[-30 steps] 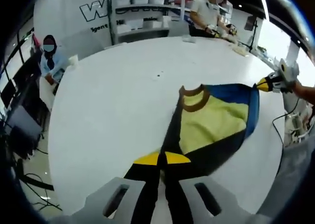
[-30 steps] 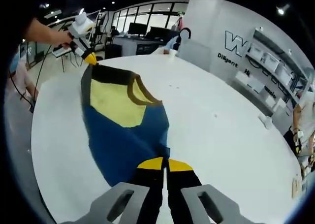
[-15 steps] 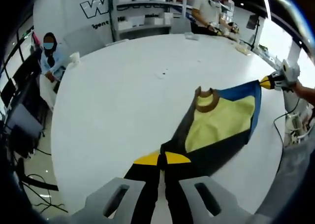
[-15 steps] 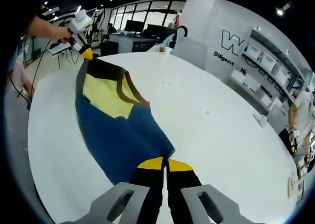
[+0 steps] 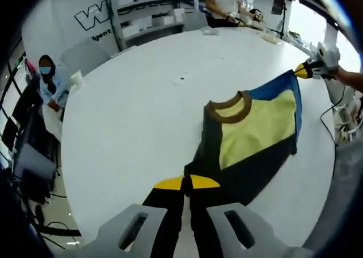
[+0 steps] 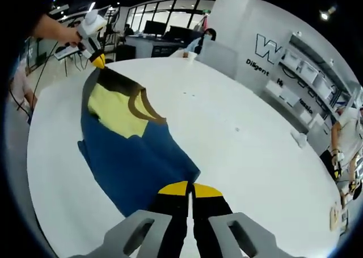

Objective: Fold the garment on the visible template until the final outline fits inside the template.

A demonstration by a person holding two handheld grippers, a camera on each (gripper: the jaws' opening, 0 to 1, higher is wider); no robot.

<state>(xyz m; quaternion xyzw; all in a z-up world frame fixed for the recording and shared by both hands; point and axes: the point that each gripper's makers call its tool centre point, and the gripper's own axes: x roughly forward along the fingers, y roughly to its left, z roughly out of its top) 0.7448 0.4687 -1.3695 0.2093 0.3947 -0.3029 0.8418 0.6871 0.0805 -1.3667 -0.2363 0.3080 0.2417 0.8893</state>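
- Left gripper (image 5: pixel 186 182): its two yellow-tipped jaws are pressed together on a dark corner of the garment (image 5: pixel 249 142), right at the tips.
- From that pinch the garment runs forward and to the right, away from the left gripper, with its long axis stretched towards the right gripper (image 5: pixel 303 72) at the far corner.
- Right gripper (image 6: pixel 189 189): its jaws are likewise clamped together, on a blue corner of the garment (image 6: pixel 127 139).
- From there the cloth runs forward and to the left, ending at the left gripper (image 6: pixel 97 60), held by a person's hand (image 6: pixel 59 36).
- So the two grippers hold opposite ends; each is nearest its own corner, and the cloth spans between them.
- The garment is a yellow-fronted top with a brown collar (image 5: pixel 228 104), blue and dark panels, lying mostly flat on the white table (image 5: pixel 136 116).
- No template outline can be made out on the table.
- Judgement: the garment looks spread out, not yet folded; the next fold likely needs one held end carried across towards the other.
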